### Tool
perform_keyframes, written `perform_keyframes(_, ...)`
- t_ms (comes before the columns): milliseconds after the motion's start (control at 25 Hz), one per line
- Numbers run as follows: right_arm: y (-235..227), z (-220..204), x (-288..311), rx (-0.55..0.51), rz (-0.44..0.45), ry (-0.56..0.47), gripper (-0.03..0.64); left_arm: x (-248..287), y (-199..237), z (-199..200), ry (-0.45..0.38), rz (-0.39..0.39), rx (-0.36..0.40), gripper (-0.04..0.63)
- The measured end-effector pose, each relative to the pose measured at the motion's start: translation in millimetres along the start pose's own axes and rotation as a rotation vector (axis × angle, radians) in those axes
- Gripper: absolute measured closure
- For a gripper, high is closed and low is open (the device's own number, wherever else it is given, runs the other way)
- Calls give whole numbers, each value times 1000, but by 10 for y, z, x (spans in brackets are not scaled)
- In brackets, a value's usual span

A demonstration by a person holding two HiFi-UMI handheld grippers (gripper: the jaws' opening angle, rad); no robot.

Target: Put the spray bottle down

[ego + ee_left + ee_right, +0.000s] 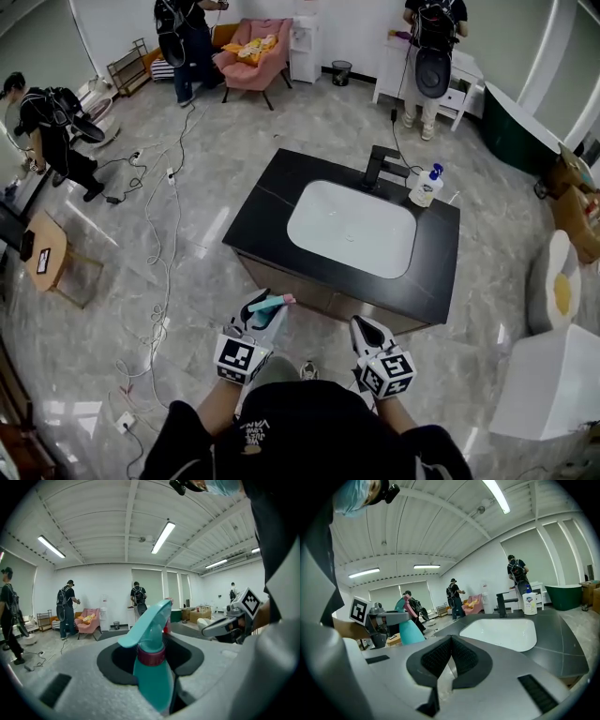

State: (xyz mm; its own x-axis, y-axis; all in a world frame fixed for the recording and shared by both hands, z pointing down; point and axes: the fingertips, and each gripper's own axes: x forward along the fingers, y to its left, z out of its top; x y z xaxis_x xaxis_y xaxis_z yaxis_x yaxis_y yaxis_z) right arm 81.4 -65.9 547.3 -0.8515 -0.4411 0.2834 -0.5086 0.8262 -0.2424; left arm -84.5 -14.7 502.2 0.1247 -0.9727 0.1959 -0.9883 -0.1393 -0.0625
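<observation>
A teal spray bottle (269, 308) with a pink nozzle tip and a dark red collar sits in my left gripper (265, 306), which is shut on it. In the left gripper view the spray bottle (152, 667) stands upright between the jaws, its trigger head pointing left. The bottle is held in the air just short of the near edge of a black vanity countertop (272, 202). My right gripper (367, 336) hovers beside it on the right, shut with nothing in it; its pads (440, 656) meet in the right gripper view.
The countertop holds a white sink basin (352, 228), a black faucet (380, 164) and a white soap bottle (427, 186) at the far right. Cables (164, 244) trail over the floor at left. Several people stand at the back and left. A white box (553, 380) stands at right.
</observation>
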Motion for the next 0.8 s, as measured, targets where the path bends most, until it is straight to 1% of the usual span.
perform_keyframes(120, -125, 48, 150, 14, 6, 3, 615, 202, 102, 28, 10, 2, -3, 429)
perform_keyframes(320, -308, 118, 352, 25, -13, 7, 615, 526, 316, 90, 5, -4, 1, 429)
perform_keyframes(800, -585, 408, 1038, 75, -138, -17, 615, 1358, 1159, 173, -5, -78, 24, 428)
